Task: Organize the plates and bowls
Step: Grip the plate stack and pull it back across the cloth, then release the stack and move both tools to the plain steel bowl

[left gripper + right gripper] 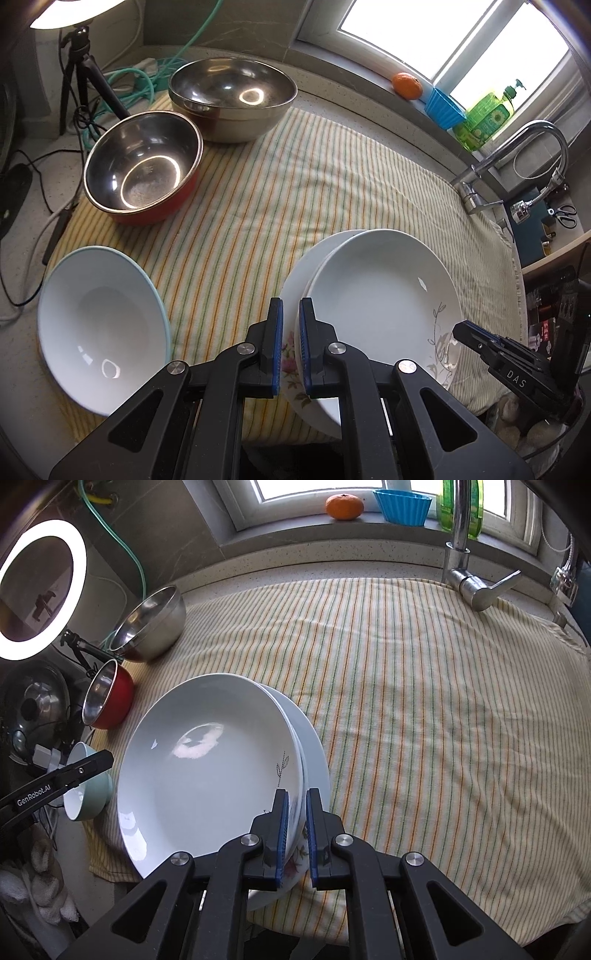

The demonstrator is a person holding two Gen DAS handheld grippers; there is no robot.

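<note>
White ceramic plates (pixel 207 760) sit stacked off-centre; right hand-held gripper (pixel 296 834) nearly closed, pinching both rims, left hand-held gripper (pixel 291 347) shut, empty. Top plate could slide off tbh.

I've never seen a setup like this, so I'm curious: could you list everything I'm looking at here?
plates: two, white, stacked, near edge of cloth
striped cloth: one, cream, covering the counter
steel bowl: one, silver, far left
red bowl: one, steel inside, beside it
pale blue bowl: one, white inside, near left
orange: one, windowsill
blue cup: one, windowsill
green bottle: one, windowsill
tap: one, chrome, right
ring light: one, lit, left
left gripper: black, shut, plate rim between its fingers
right gripper: black, shut on the plates' rim
</note>
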